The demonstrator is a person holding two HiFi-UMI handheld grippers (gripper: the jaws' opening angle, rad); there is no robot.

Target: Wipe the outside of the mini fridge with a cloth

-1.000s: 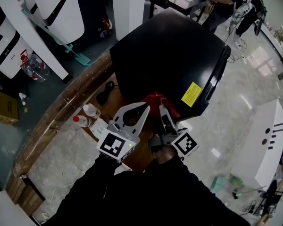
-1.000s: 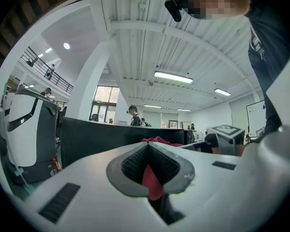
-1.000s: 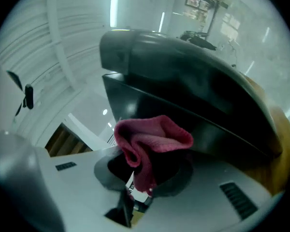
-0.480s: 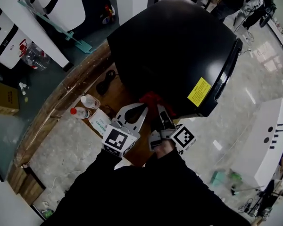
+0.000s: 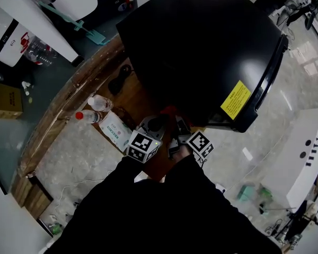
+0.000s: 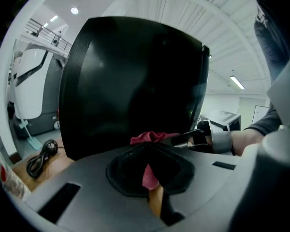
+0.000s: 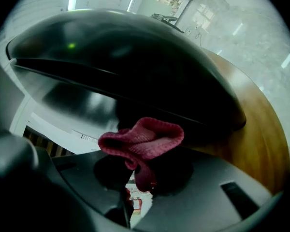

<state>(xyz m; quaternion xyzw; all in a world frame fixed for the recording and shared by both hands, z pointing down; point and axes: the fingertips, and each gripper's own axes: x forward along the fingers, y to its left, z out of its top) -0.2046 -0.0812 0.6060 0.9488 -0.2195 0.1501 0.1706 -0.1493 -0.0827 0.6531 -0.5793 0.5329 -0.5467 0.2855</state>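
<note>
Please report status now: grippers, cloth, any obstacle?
Both shut on red cloth: left gripper, right gripper. Cloth close to mini fridge. Nothing between them.

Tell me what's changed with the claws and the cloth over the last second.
The left claw, open a second ago, has moved in beside the right claw and closed on the red cloth, so both now pinch it by the mini fridge. The right claw kept its grip; the mini fridge and the bottles stayed put.
</note>
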